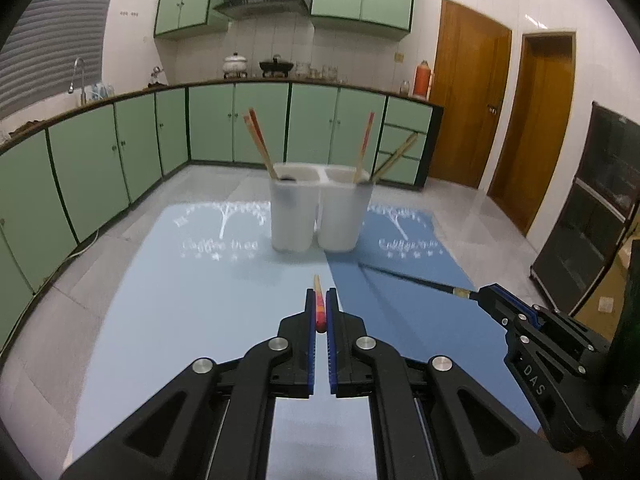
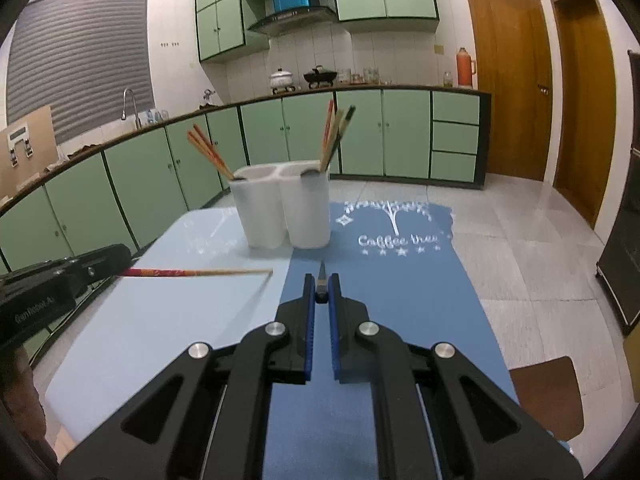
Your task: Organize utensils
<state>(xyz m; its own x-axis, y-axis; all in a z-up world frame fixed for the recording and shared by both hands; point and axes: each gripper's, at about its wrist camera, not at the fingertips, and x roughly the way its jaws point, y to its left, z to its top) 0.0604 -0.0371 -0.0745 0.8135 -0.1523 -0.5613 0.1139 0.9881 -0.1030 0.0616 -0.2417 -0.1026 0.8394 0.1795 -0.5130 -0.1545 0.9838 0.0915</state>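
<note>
- Red-patterned chopstick [image 1: 319, 307]: clamped between the pads of the left gripper [image 1: 320, 300], its pale wooden tip projecting forward past the fingertips; from the right wrist view [image 2: 192, 272] it runs level above the light blue mat [image 1: 168, 304].
- Left gripper: jaws closed on the red-patterned chopstick, nearly together, held clear of the mat.
- Dark chopstick [image 1: 404, 277]: a thin black rod with a pale band near the held end, gripped by the right gripper [image 2: 322, 286]; in that gripper's own view only a short dark tip [image 2: 322, 272] shows beyond the fingertips.
- Right gripper: jaws closed on the dark chopstick, nearly together; in the left wrist view it [image 1: 486, 294] lies to the right of the left gripper, above the dark blue mat [image 2: 392, 288].
- White holder [image 1: 320, 212]: 2 joined translucent compartments standing ahead of both grippers, on the seam where the 2 mats meet.
- Left compartment: 2 red-ended chopsticks [image 1: 259, 140] leaning left.
- Right compartment: several chopsticks [image 2: 335, 136], red, pale and dark, leaning right.
- Mats: each carries a white tree motif with lettering.
- Background: green cabinets [image 1: 256, 120], a wooden door [image 1: 468, 100] and a tiled floor [image 2: 532, 240] beyond the grippers.
</note>
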